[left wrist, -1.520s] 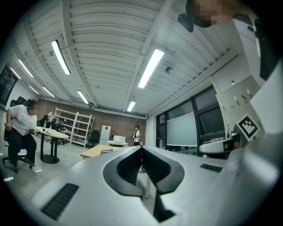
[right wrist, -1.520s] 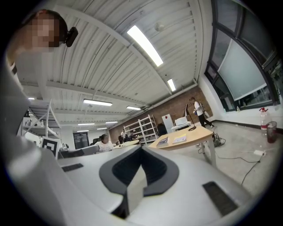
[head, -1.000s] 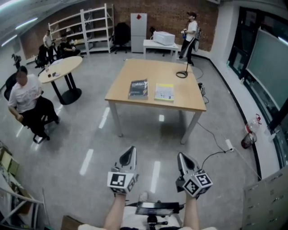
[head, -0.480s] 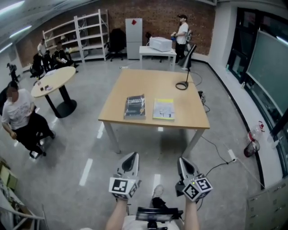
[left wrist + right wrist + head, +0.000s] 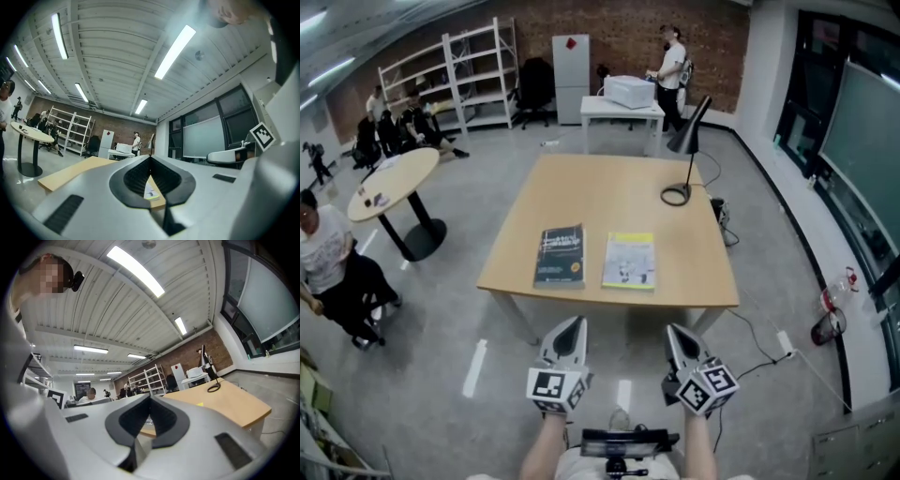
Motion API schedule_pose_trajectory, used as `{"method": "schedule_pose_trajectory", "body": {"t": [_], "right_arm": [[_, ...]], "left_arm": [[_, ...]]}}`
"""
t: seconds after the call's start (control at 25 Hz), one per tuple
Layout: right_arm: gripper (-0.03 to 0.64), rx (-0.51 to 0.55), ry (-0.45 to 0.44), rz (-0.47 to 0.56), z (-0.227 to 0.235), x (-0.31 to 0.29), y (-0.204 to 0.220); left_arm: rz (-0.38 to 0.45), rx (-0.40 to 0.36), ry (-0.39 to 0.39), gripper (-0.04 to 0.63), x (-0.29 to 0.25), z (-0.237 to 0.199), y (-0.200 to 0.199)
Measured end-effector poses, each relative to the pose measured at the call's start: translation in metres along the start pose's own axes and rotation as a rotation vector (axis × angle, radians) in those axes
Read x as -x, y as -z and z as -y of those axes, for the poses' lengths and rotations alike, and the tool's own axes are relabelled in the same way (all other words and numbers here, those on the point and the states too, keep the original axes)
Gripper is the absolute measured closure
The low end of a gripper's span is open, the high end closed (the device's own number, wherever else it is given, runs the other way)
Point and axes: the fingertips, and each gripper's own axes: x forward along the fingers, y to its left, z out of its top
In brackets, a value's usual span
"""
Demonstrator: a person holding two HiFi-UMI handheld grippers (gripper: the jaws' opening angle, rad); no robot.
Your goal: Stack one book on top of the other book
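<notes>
Two books lie side by side near the front edge of a wooden table (image 5: 609,187). The dark book (image 5: 561,255) is on the left and the yellow-white book (image 5: 629,260) on the right. My left gripper (image 5: 572,323) and right gripper (image 5: 673,330) are held level in front of the table, short of its edge, both shut and holding nothing. In the left gripper view the yellow-white book (image 5: 150,191) shows past the closed jaws on the table (image 5: 70,171). From the right gripper view the table (image 5: 225,401) spreads ahead.
A black desk lamp (image 5: 684,150) stands at the table's far right. A round table (image 5: 389,183) and a seated person (image 5: 328,267) are to the left. Shelves (image 5: 450,70), a cabinet and a standing person (image 5: 667,66) are at the back. A cable (image 5: 759,328) runs across the floor on the right.
The table and books have come much closer and lower in the head view as I walk toward them. Both grippers stay shut and side by side.
</notes>
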Motion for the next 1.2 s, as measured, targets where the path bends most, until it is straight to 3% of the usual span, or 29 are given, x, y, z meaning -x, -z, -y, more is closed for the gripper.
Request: {"method": "schedule_pose_trajectory", "body": {"t": [0.28, 0.64, 0.88, 1.0, 1.2], "right_arm": [[0.621, -0.006, -0.017, -0.028, 0.053, -0.077, -0.008], [0.62, -0.014, 0.033, -0.031, 0.08, -0.155, -0.004], [0.62, -0.059, 0.044, -0.032, 0.108, -0.19, -0.007], [0.621, -0.056, 0.061, -0.067, 0.128, -0.206, 0.001], [0.62, -0.087, 0.069, -0.162, 0.157, -0.231, 0.042]], "left_arm": [[-0.014, -0.041, 0.022, 0.588, -0.09, -0.024, -0.002], [-0.073, -0.02, 0.094, 0.588, -0.163, -0.065, 0.023], [-0.136, 0.0, 0.075, 0.588, -0.203, -0.086, 0.039], [-0.19, 0.069, 0.059, 0.588, -0.222, -0.098, 0.064], [-0.288, 0.083, 0.062, 0.588, -0.245, -0.106, 0.119]]}}
